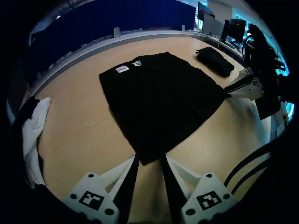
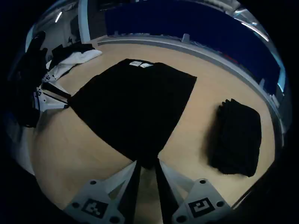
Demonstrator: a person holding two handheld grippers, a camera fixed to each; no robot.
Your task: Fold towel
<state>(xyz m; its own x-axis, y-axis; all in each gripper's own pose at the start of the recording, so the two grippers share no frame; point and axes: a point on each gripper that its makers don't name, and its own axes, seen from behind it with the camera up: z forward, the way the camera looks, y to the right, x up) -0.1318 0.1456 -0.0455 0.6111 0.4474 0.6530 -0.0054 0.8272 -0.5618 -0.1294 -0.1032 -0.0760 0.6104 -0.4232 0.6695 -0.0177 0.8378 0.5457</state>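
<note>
Black rectangular cloth towel [image 1: 160,100]: spread flat mid pale wooden tabletop [image 1: 82,130], white tags [image 1: 122,69] at far edge. Looks ready for lift-and-fold toward tagged edge (judgement only).

Left gripper [image 1: 149,159]: low at one near corner, fingers narrowly apart either side of cloth tip; cannot tell whether pressing. Right gripper [image 2: 148,163]: same at neighbouring corner, gap narrower, grip likewise unclear. Both corners of one edge addressed, likely to keep hem taut, fold square.

Folded black cloth stack [image 2: 237,138] well apart to one side; crumpled white cloth [image 1: 33,127] at table edge.
</note>
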